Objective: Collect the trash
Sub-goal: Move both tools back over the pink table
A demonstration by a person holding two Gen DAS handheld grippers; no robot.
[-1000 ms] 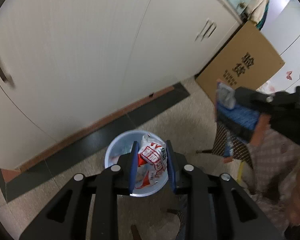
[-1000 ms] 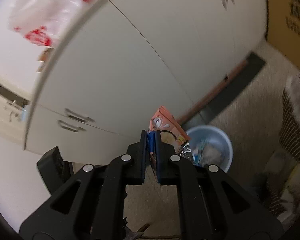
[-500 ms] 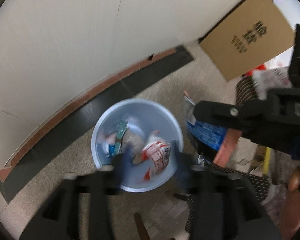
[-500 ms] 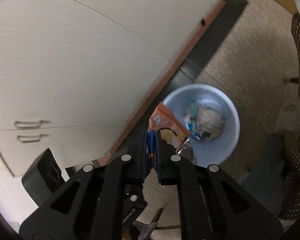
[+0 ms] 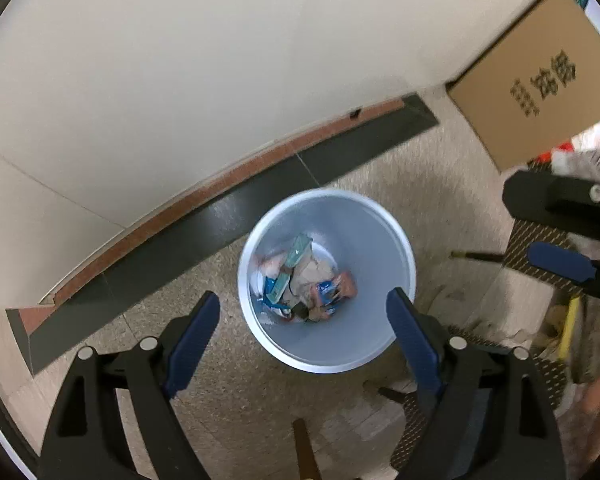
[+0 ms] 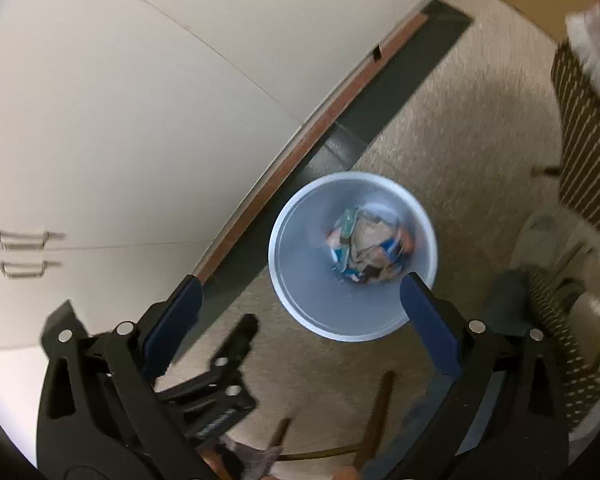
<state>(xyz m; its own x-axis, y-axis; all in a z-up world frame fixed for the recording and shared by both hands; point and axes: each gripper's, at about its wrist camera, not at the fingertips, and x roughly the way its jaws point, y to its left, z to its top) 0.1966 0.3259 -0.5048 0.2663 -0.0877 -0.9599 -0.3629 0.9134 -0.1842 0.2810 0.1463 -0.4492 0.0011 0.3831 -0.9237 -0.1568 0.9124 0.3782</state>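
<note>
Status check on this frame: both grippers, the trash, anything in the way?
Left gripper open, empty. Right gripper open, empty. Wrappers lie in the blue bin. Nothing blocks the bin mouth.

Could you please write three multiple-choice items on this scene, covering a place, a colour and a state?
1. Where does the bin stand?
A. on the floor near the cabinet
B. on a shelf
C. inside a cardboard box

2. What colour is the bin?
A. red
B. pale blue
C. black

3. How is the left tool?
A. shut on a wrapper
B. shut on nothing
C. open, holding nothing

Answers: 1 A, it sits on the speckled floor beside the cabinet base; 2 B, its wall is pale blue; 3 C, its blue pads stand wide apart over the trash.
</note>
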